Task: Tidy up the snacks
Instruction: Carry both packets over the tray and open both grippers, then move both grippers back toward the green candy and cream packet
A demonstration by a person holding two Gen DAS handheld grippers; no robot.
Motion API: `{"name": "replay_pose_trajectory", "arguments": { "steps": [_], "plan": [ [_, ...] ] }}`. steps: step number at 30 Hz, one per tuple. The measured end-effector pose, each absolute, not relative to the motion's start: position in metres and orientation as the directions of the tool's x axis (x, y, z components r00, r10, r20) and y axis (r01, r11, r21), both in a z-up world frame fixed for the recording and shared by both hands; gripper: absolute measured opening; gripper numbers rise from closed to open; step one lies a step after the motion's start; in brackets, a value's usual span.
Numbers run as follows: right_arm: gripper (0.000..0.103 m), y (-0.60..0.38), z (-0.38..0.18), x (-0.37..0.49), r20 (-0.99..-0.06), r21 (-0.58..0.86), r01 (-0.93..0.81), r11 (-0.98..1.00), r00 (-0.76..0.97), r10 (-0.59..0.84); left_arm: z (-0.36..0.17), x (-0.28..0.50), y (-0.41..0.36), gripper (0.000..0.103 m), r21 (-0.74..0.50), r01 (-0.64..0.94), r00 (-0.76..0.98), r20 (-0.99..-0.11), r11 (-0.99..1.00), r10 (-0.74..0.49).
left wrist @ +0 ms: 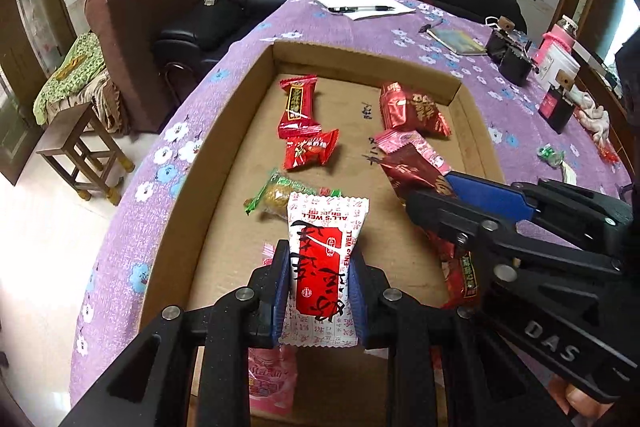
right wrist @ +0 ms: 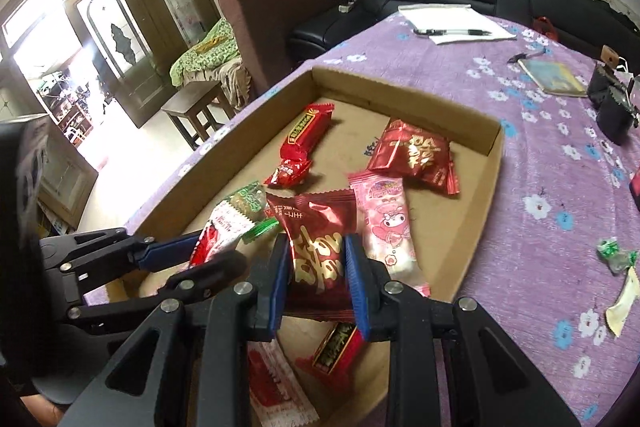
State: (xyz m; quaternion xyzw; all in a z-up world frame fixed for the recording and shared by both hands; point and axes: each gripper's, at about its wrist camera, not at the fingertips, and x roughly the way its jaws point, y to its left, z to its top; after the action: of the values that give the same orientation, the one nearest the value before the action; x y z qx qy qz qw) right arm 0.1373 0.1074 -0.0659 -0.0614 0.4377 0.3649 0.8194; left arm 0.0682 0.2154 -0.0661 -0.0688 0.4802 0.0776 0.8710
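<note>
A shallow cardboard tray [left wrist: 236, 115] [right wrist: 490, 183] on the purple flowered tablecloth holds several wrapped snacks. My left gripper [left wrist: 320, 267] is shut on a white-and-red snack packet [left wrist: 324, 259] and holds it above the tray's near half. My right gripper [right wrist: 316, 267] is shut on a dark red foil packet with gold lettering [right wrist: 316, 239], also over the tray; it shows in the left wrist view [left wrist: 412, 173]. In the tray lie a long red bar [left wrist: 298, 105] [right wrist: 306, 133], a red foil bag [left wrist: 416, 109] [right wrist: 414, 153], a pink cartoon packet [right wrist: 386, 223] and a green-wrapped candy [left wrist: 278, 193].
A green candy [right wrist: 614, 255] and a torn wrapper [right wrist: 622, 303] lie on the cloth right of the tray. Paper with pens [left wrist: 360, 1], a booklet [right wrist: 554, 79], black boxes [left wrist: 514, 61] and a pink bottle [left wrist: 554, 45] stand further back. Sofas and a stool [left wrist: 82, 151] are beyond the table's left edge.
</note>
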Motion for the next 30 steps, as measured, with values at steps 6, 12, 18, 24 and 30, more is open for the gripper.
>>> {"name": "replay_pose_trajectory", "arguments": {
  "steps": [6, 12, 18, 24, 30],
  "plan": [
    [0.028, 0.110, -0.073, 0.144, -0.774, 0.229, -0.642, 0.731, 0.335, 0.537, -0.067, 0.069, 0.214, 0.031, -0.020, -0.206, 0.511, -0.855, 0.978, 0.090],
    [0.036, 0.105, -0.068, 0.143, -0.764, 0.236, -0.635, 0.735, 0.346, 0.544, -0.069, 0.068, 0.215, 0.061, 0.000, -0.218, 0.503, -0.857, 0.976, 0.113],
    [0.038, 0.082, -0.047, 0.140, -0.730, 0.244, -0.621, 0.745, 0.387, 0.562, -0.055, 0.064, 0.213, 0.062, -0.010, -0.219, 0.532, -0.839, 0.976, 0.111],
    [0.052, 0.030, -0.030, 0.140, -0.706, 0.225, -0.561, 0.796, 0.470, 0.531, -0.042, 0.067, 0.190, 0.069, -0.016, -0.178, 0.564, -0.821, 0.984, 0.089],
    [0.069, -0.032, -0.029, 0.139, -0.701, 0.210, -0.475, 0.855, 0.536, 0.470, -0.029, 0.078, 0.153, 0.069, -0.005, -0.117, 0.588, -0.806, 0.993, 0.065]
  ]
}}
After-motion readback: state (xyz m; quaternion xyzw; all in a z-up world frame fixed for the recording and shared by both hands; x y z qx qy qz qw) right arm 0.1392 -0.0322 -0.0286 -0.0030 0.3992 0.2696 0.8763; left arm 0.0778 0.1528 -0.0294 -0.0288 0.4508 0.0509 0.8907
